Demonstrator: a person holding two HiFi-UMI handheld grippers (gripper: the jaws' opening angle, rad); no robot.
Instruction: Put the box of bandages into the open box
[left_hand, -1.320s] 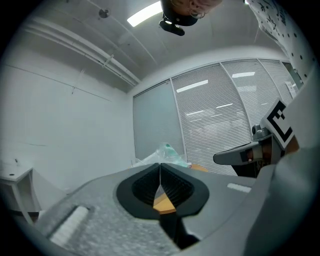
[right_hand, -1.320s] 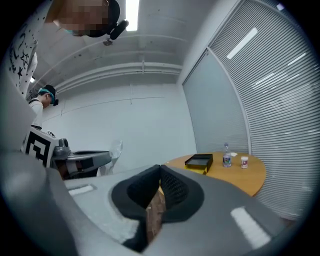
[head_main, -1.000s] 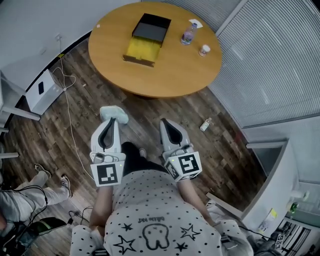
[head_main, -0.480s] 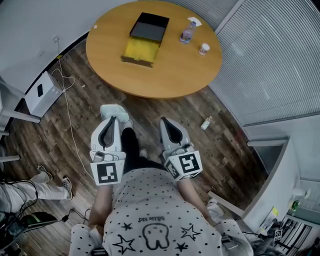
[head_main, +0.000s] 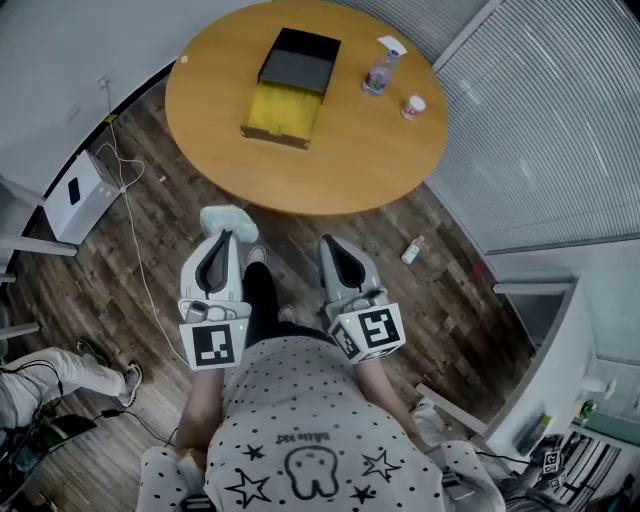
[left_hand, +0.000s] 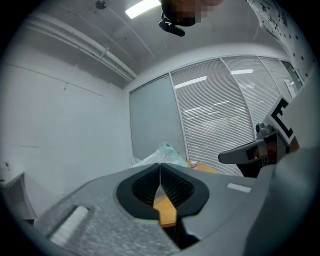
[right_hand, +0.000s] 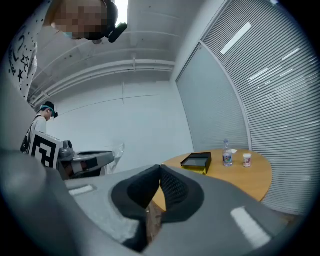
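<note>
Head view: left gripper and right gripper side by side over the wooden floor, both short of the round counter. Left fingers closed together on the box of bandages, a pale packet in crinkled clear wrap jutting past the fingertips. Right fingers pressed together, holding nothing. On the counter, well apart from the packet: open box, one half yellow, one black, with a bottle and a small jar near it. Only in the head view: a little bottle lying on the floor. Open box and bottle plain in the right gripper view; in the left gripper view, just a sliver of counter past the wrap.
</note>
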